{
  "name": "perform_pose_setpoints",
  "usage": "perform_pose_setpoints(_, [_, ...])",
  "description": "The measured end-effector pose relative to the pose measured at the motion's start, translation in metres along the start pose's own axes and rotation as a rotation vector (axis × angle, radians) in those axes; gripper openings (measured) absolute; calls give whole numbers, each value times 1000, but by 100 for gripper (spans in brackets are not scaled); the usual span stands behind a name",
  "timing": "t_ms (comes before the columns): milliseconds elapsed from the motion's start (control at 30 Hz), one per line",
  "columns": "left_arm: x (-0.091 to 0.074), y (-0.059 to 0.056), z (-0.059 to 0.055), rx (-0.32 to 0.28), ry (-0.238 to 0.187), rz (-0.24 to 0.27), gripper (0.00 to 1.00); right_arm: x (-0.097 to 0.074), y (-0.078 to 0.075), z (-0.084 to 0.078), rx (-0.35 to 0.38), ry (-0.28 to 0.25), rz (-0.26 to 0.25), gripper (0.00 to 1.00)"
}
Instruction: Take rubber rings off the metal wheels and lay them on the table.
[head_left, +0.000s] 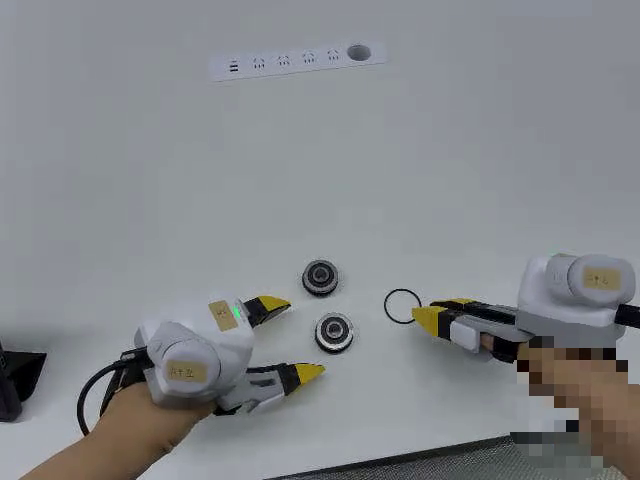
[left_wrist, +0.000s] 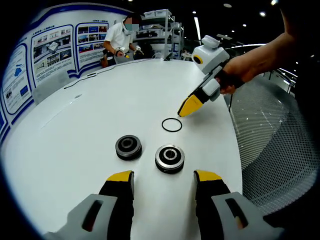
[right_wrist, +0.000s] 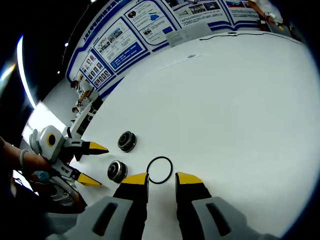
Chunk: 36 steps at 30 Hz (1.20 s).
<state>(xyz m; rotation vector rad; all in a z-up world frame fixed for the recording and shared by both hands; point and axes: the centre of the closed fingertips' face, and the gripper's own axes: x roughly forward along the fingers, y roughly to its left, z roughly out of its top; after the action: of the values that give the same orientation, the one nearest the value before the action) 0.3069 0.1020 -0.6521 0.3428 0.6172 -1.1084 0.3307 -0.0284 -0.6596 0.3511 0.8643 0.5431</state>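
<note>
Left gripper (head_left: 290, 338) is gaping wide beside the bare wheel (head_left: 334, 332); right gripper (head_left: 432, 318), jaws narrow and empty, is hovering just beside the loose ring (head_left: 402, 290)

A white power strip (head_left: 297, 60) lies far back on the tabletop (head_left: 450, 180), a black object (head_left: 18, 375) at its left edge. Blue-framed posters (left_wrist: 55, 47) line the wall; a person (left_wrist: 120, 35) stands near shelving (left_wrist: 162, 22).

No readable text anywhere. Handwritten marks on tan stickers (head_left: 187, 372) atop left gripper (head_left: 293, 338) and right gripper (head_left: 428, 314), too small to make out. Print on far wall posters (left_wrist: 52, 50) blurred. Nothing legible on power strip (head_left: 297, 60), far side of tabletop (head_left: 450, 180).
</note>
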Motion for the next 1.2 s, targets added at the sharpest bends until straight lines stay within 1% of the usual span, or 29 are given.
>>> perform_pose_setpoints(167, [1,-1,4,0,-9,-5,45,2,13,2,22,-9,46,24])
perform_pose_setpoints(233, [1,-2,6,0,-14,-8,42,4,17,2,26,-10,59,24])
perform_pose_setpoints(333, [2,-4,10,5,-19,-14,38,7,26,0,24,-5,80,24])
perform_pose_setpoints(433, [4,-7,12,14,-20,-23,33,10,36,-4,33,5,112,24])
perform_pose_setpoints(533, [6,-8,14,15,-22,-27,31,13,44,-6,40,12,136,24])
perform_pose_setpoints(633, [8,-10,16,23,-25,-32,26,15,51,-7,44,12,154,24])
perform_pose_setpoints(700, [10,-12,18,32,-25,-34,25,17,56,-9,46,19,166,24])
perform_pose_setpoints(800, [12,-13,21,38,-27,-37,24,20,61,-12,38,30,176,24])
perform_pose_setpoints(933, [16,-12,22,41,-24,-37,23,21,65,-14,38,36,187,24])
perform_pose_setpoints(1200, [21,-11,20,54,1,-33,18,23,67,-17,45,43,197,23])
